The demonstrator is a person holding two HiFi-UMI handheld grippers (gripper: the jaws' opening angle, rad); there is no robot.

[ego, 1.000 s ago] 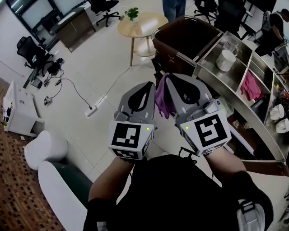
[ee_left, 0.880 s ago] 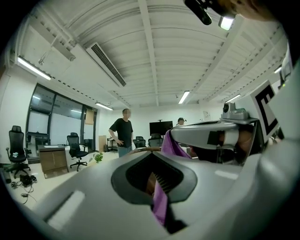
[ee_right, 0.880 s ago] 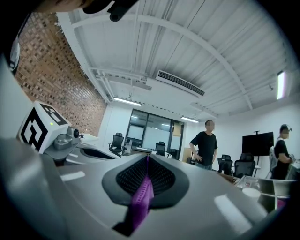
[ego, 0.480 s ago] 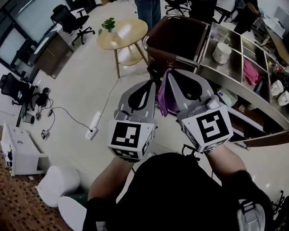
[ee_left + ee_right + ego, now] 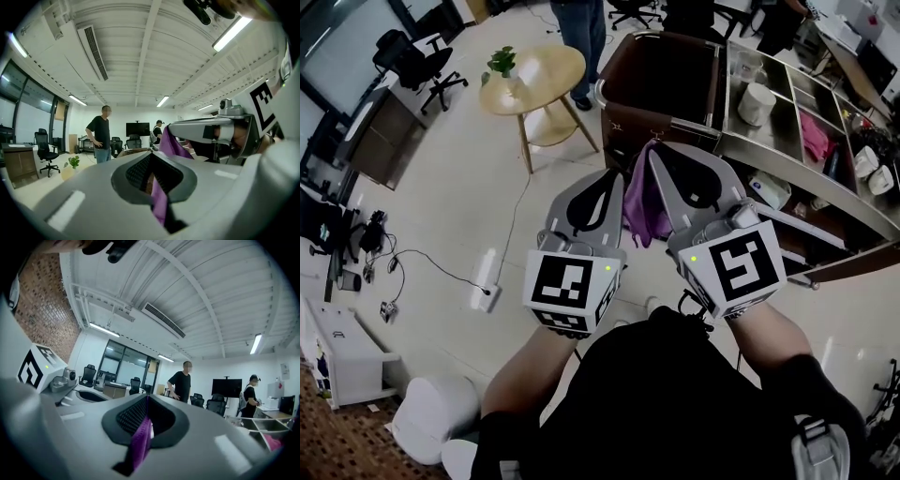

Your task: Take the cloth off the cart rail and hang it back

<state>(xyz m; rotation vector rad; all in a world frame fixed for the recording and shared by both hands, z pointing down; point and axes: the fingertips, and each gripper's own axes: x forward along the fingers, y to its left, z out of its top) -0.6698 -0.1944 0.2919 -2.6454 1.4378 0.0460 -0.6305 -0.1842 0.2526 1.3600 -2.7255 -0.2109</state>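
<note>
Purple cloth: soft, light, limp, likely to sag
Left gripper: jaws pinched on cloth
Right gripper: jaws pinched on cloth top
Hold: top edge, spread

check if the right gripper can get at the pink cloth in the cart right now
Probably not yet: the right gripper is shut on the purple cloth, shared with the left gripper. The way to the pink cloth looks open otherwise.
</note>
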